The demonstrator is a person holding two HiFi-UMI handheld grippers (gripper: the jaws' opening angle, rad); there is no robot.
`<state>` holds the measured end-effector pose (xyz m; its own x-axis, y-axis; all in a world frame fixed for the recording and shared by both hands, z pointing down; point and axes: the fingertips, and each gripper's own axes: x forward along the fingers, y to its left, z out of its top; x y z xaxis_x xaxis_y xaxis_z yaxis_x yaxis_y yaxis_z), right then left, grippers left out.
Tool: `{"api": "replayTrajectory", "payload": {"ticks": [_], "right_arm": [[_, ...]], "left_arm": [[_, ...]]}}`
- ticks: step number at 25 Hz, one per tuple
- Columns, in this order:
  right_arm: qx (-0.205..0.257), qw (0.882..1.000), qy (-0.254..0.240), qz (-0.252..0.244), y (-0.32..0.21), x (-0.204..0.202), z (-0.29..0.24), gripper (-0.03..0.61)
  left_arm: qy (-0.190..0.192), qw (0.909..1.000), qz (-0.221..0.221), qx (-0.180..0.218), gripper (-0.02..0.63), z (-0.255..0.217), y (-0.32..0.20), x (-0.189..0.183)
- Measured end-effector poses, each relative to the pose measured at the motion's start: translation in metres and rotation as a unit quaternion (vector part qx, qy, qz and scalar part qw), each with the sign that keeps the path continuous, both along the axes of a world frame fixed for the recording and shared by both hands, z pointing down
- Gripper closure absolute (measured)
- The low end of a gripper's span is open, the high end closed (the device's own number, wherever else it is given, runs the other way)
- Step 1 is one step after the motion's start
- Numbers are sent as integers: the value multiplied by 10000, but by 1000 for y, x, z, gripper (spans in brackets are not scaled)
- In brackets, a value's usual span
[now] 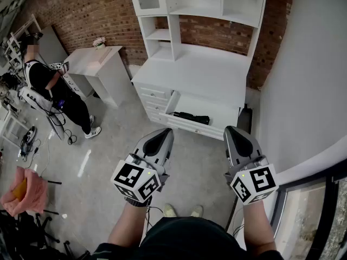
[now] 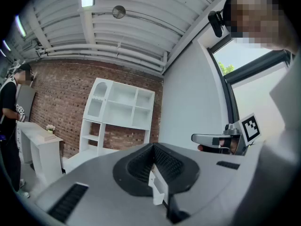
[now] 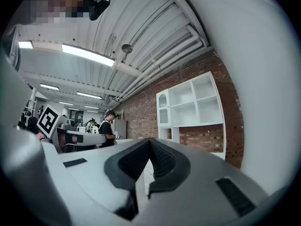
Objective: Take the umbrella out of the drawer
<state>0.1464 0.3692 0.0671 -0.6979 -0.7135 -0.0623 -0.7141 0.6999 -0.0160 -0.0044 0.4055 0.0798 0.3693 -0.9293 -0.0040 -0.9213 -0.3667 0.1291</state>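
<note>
The left tool [image 1: 161,137] and right tool [image 1: 236,134] are closed and empty. The umbrella [image 1: 191,117] lies in the open drawer [image 1: 219,112].

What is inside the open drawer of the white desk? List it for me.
The open drawer holds one black folded umbrella, lying toward its left front. The rest of the visible bottom is bare white. The drawer's back end, under the desktop, is covered.

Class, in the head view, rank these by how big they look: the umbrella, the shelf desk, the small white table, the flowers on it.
1. shelf desk
2. small white table
3. umbrella
4. flowers, clearly the smallest
</note>
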Motion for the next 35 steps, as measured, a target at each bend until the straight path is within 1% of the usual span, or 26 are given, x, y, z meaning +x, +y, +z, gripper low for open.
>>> {"api": "replayTrajectory", "payload": {"ticks": [8, 13, 21, 25, 30, 35], "right_arm": [[-11, 10000, -28, -37, 4, 6, -2, 575], [-65, 9997, -114, -185, 2, 13, -3, 574], [-256, 9990, -270, -240, -7, 29, 15, 574], [-240, 9989, -286, -267, -14, 27, 18, 574], [-301, 9991, -248, -157, -30, 19, 25, 575], [-381, 9991, -174, 37, -58, 1, 40, 574]], "left_arm": [[-14, 10000, 25, -19, 607, -2, 4, 9], [-50, 10000, 77, 10, 607, -5, -3, 19], [-140, 9998, 72, -157, 607, 9, -10, 33], [-186, 9996, 91, -197, 607, 14, -18, 30], [-197, 9994, 168, -217, 607, 21, -40, 20], [-166, 9983, 425, -358, 607, 42, -76, 6]]}}
